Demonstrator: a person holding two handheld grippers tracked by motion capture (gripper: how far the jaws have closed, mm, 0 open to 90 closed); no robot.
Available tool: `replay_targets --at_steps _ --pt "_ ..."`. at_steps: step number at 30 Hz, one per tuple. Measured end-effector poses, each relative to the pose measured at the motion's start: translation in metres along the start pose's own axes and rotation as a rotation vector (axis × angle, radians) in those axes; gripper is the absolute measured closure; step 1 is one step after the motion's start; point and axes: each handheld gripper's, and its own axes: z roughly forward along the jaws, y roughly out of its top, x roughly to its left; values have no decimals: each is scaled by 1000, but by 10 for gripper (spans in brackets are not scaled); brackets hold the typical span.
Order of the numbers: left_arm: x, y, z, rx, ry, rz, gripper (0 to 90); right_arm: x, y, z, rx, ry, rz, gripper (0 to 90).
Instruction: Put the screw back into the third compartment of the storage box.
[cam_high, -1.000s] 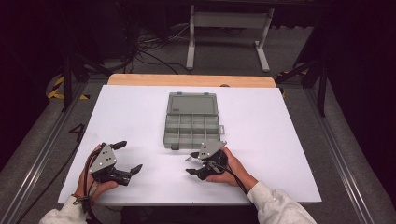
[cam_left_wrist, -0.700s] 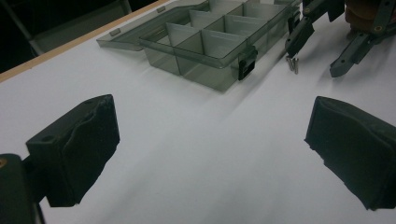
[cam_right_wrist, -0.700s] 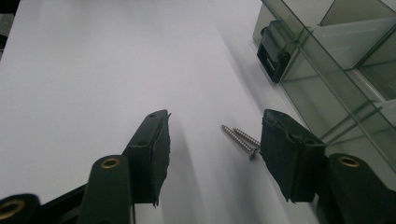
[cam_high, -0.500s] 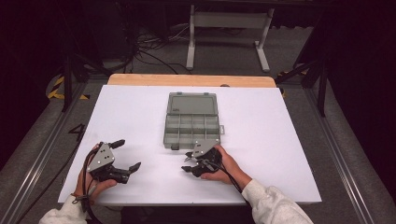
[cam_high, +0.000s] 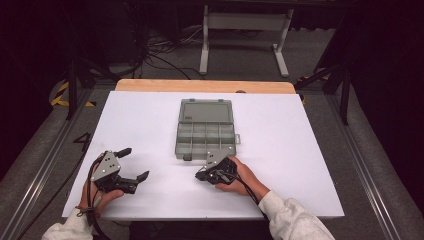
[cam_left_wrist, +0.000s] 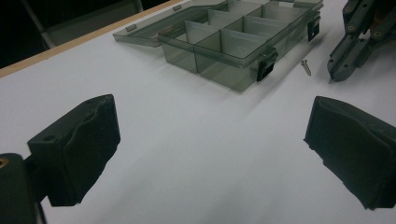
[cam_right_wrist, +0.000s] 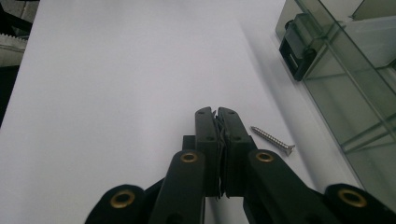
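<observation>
A clear grey compartment box lies open mid-table, its lid flat behind it. A small silver screw lies on the white table just in front of the box, close beside my right gripper's jaws. My right gripper is shut with nothing between its jaws, and its tip rests low over the table near the box's front edge. My left gripper stands wide open at the front left with nothing between its pads. The left gripper view takes in the box, the screw and the right gripper.
A black latch sticks out from the box's front wall beside the screw. The white table sheet spreads wide on both sides of the box. A wooden strip runs along the table's far edge.
My right gripper has shifted slightly left along the box's front edge. The left gripper has stayed where it was, still open.
</observation>
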Motion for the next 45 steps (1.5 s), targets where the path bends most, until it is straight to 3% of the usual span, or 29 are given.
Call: replay_targets --at_steps 7,23,36,41,45 --pt "6 -2 0 -7 16 -33 38 2 0 -2 0 -24 -3 887" --pt "11 -4 1 8 82 -65 47 -6 5 -33 -117 -90 26 888" --pt "11 -4 3 -5 96 -83 50 -31 18 -64 -214 -168 78 888" --pt "11 -4 5 -8 92 -84 48 -43 24 -68 -246 -186 107 888" --pt "11 -2 8 -11 91 -79 45 -56 28 -67 -234 -224 120 888"
